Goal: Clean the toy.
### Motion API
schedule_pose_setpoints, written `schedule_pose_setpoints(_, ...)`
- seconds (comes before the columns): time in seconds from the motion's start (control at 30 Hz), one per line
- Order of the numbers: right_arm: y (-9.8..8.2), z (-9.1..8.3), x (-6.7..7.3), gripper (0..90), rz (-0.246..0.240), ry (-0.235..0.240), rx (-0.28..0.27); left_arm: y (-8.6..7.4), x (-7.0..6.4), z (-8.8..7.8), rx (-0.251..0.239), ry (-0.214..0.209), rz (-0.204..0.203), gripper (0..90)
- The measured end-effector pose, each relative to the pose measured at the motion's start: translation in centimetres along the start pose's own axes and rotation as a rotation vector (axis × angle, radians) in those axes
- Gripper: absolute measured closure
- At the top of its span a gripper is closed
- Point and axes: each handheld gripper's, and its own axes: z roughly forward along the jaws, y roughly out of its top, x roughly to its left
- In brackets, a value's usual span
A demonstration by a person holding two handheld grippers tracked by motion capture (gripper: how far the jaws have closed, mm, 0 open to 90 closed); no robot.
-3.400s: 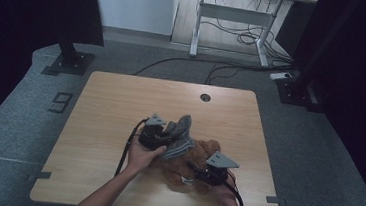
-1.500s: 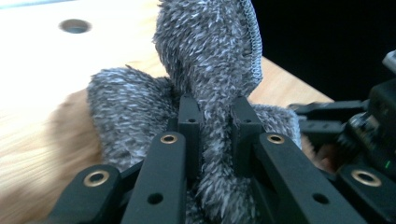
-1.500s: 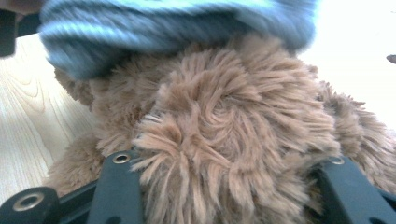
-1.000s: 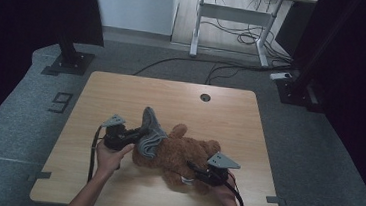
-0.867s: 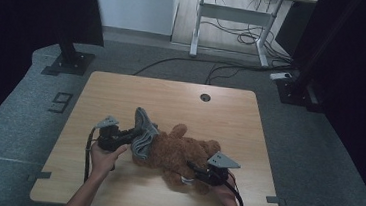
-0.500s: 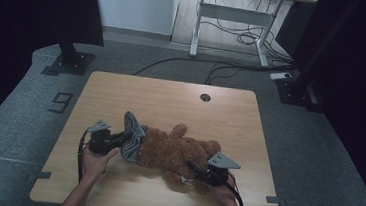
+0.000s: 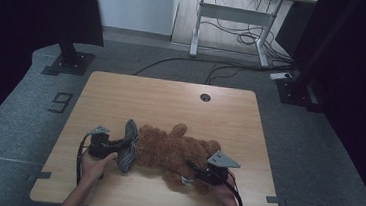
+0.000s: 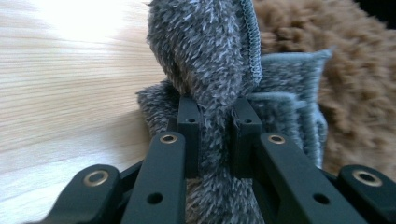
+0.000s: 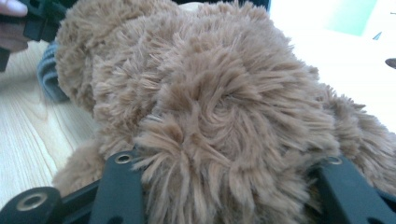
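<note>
A brown teddy bear (image 7: 171, 152) lies on its side on the wooden table (image 7: 171, 102). A grey fuzzy knitted cloth (image 7: 128, 151) sits at its left end, standing on edge against the fur. My left gripper (image 7: 119, 148) is shut on a fold of this cloth (image 8: 205, 56), with the bear (image 8: 355, 70) just behind it. My right gripper (image 7: 196, 174) grips the bear's right end, and brown fur (image 9: 210, 102) bulges between its jaws. Those jaws have just closed a little further on the bear. The grey cloth (image 9: 49, 79) and the other hand show at the far end of the bear.
A round cable hole (image 7: 205, 97) sits near the table's far edge. Behind the table stand a white desk frame (image 7: 233, 17), loose floor cables (image 7: 237, 37) and black stand bases (image 7: 66, 62) at left and right. The table's far half is bare wood.
My left gripper has moved left and down toward the table with the grey cloth, drawing it out to the bear's left end. The right gripper has stayed put on the bear.
</note>
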Motion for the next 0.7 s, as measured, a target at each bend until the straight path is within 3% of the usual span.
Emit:
schedule_pose_setpoints(0.07, 0.3, 0.1, 0.1, 52.2, -0.004, -0.011, -0.012, 0.1, -0.1, 0.3, -0.004, -0.015, -0.008, 77.8)
schedule_pose_setpoints(0.2, 1.5, 0.4, 0.4, 54.6, -0.056, -0.045, -0.037, 0.8, -0.4, 0.9, 0.006, 0.005, -0.001, 77.7)
schedule_pose_setpoints(0.27, 2.3, 0.5, 0.4, 54.9, -0.103, -0.061, -0.052, 1.4, -0.1, 1.0, -0.023, -0.016, -0.03, 77.7)
schedule_pose_setpoints(0.33, 3.2, 0.5, 0.4, 54.9, -0.191, -0.087, -0.1, 2.0, 0.0, 1.2, -0.043, -0.024, -0.043, 77.8)
schedule_pose_setpoints(0.43, 4.2, 0.6, -0.1, 54.8, -0.229, -0.094, -0.159, 2.9, 0.1, 1.6, -0.064, -0.03, -0.051, 77.7)
schedule_pose_setpoints(0.47, 4.4, 0.7, -0.5, 54.6, -0.253, -0.092, -0.158, 3.0, 0.1, 1.6, -0.062, -0.026, -0.046, 77.6)
schedule_pose_setpoints(0.57, 4.1, 0.9, -1.0, 54.1, -0.267, -0.09, -0.141, 3.1, -0.1, 1.3, -0.066, -0.02, -0.032, 77.4)
schedule_pose_setpoints(0.7, 2.6, 1.2, -1.0, 53.6, -0.274, -0.083, -0.111, 3.6, -0.9, 0.3, -0.098, -0.025, -0.009, 77.3)
